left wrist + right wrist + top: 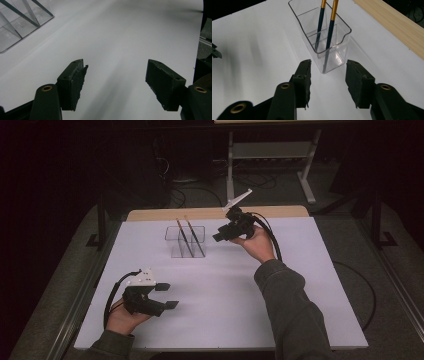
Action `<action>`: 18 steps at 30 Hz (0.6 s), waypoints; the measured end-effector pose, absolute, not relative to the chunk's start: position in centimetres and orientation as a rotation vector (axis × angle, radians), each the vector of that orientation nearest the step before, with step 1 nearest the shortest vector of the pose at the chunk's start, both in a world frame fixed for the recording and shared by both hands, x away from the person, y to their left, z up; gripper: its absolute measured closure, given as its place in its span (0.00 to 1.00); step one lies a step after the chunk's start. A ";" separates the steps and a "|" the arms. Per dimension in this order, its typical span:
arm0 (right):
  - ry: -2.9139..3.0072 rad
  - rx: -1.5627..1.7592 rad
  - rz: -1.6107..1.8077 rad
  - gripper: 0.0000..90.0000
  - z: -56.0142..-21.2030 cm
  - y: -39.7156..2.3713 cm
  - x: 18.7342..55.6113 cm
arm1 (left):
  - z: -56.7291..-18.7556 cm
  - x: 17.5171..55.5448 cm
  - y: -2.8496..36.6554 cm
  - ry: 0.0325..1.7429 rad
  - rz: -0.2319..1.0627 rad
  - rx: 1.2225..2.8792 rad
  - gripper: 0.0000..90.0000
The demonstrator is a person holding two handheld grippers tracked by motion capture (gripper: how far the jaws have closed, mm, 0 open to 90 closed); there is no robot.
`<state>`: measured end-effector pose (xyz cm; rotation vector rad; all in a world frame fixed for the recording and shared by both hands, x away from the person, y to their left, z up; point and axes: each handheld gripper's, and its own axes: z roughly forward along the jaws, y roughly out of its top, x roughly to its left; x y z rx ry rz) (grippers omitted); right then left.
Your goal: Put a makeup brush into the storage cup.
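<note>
The clear holder point(322, 37) with two pencils point(331, 30) stands on the white desk point(240, 290) just in front of the right tool point(327, 75) — spread, pinching nothing. The left tool point(115, 82) is well apart from it — also spread, empty.

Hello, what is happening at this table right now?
A person works at a white table with tongs in each hand. Two dark sticks with golden tops stand tilted in a clear box with compartments. The right tongs are open and empty, just in front of the box. The left tongs are open too, holding nothing, low over the near side of the table.
</note>
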<state>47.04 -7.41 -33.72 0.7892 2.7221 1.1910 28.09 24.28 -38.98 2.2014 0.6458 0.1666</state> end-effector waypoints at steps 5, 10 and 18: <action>2.708 0.798 1.213 0.57 -33.9 -8.3 46.5 | -39.0 28.1 24.3 0.649 0.173 2.201 0.33; 2.696 0.822 1.231 0.53 -33.9 -8.8 45.7 | -39.0 28.2 24.3 0.651 0.167 2.184 0.32; 2.663 0.813 1.264 0.50 -34.0 -9.6 44.9 | -39.0 28.1 24.3 0.669 0.167 2.176 0.31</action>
